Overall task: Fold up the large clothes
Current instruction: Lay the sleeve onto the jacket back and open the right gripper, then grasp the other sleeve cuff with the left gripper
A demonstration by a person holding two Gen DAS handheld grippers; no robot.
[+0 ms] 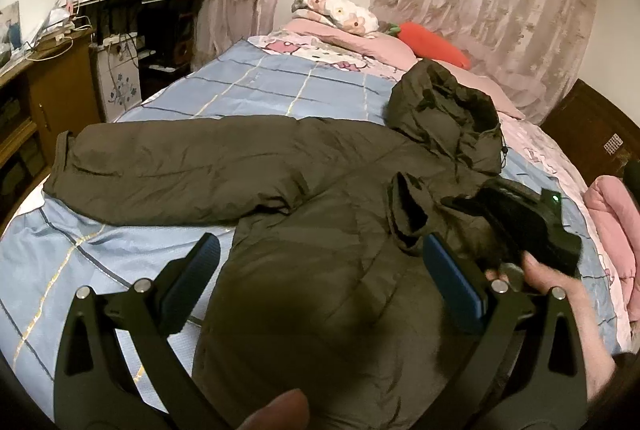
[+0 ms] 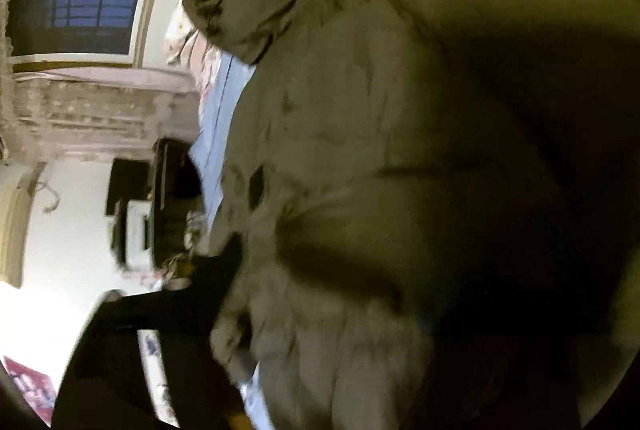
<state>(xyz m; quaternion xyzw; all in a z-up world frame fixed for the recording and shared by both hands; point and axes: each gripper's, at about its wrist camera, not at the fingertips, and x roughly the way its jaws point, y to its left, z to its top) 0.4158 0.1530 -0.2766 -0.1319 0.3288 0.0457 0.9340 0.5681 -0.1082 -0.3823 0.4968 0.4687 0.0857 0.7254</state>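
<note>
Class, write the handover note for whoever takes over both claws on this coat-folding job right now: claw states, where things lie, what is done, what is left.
Left claw: open, empty, over the coat's body.
Right claw: at the folded-in sleeve; whether it grips is hidden by fabric.
Dark olive puffer coat: lying on the blue quilt, hood toward the pillows.
Done: one sleeve brought across the body.
Left: the other sleeve lies stretched out; fold it in, then the hood and body.

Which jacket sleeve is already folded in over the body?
The sleeve by the right tool, below the hood: it lies doubled onto the jacket body, cuff opening showing. The other sleeve is stretched flat across the blue bedspread.
</note>
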